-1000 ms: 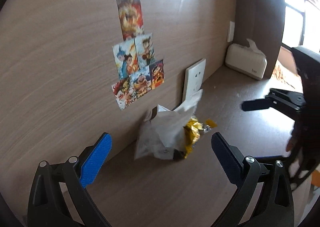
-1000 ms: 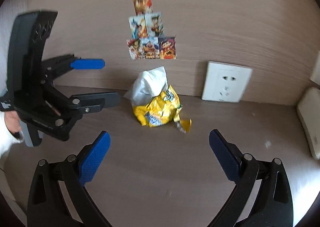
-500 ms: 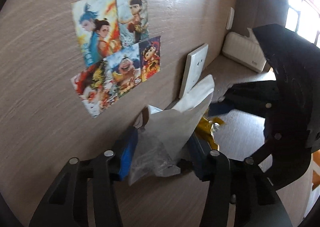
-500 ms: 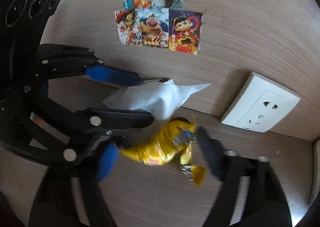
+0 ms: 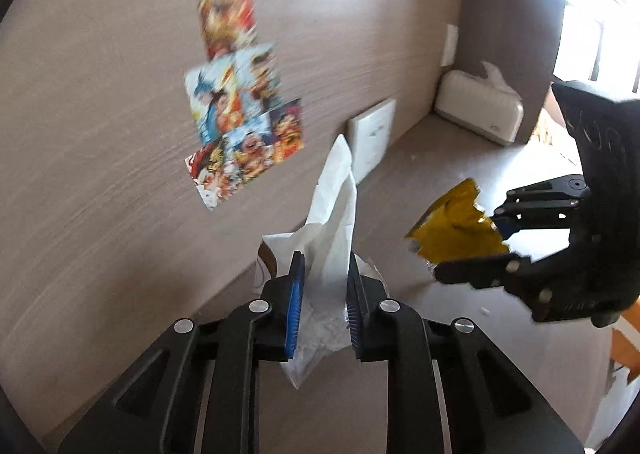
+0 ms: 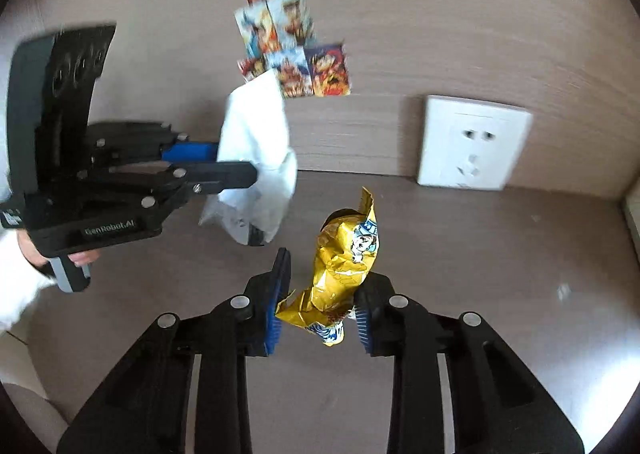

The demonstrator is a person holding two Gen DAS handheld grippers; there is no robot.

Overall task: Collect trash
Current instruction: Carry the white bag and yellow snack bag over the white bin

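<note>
**Both grippers clamped on trash, lifted off the desk**

My left gripper [image 5: 322, 306] has just been closing and now clenches the white paper wrapper [image 5: 334, 221] between its blue pads; the wrapper sticks up past the fingertips and hangs crumpled below them. My right gripper [image 6: 320, 294] has likewise just been closing and grasps the yellow snack bag [image 6: 346, 262], which stands up between its pads with a cartoon face printed on it. The lettering on the bag is too small for me to read.

Both pieces are held above the brown desk surface [image 6: 480, 294], near each other but apart. Behind them, on the wood-grain wall [image 6: 480, 13], I see a cluster of cartoon stickers [image 6: 292, 49], blurred, and a white wall socket [image 6: 474, 145] at desk level. Farther along the desk, in the corner, sits a white tissue box [image 5: 480, 115]. Nothing lies between the two grippers.

From the right wrist camera I read "GenRobot.AI" on the left gripper's body, held by a hand [image 6: 78, 258] in a white sleeve [image 6: 16, 286].
</note>
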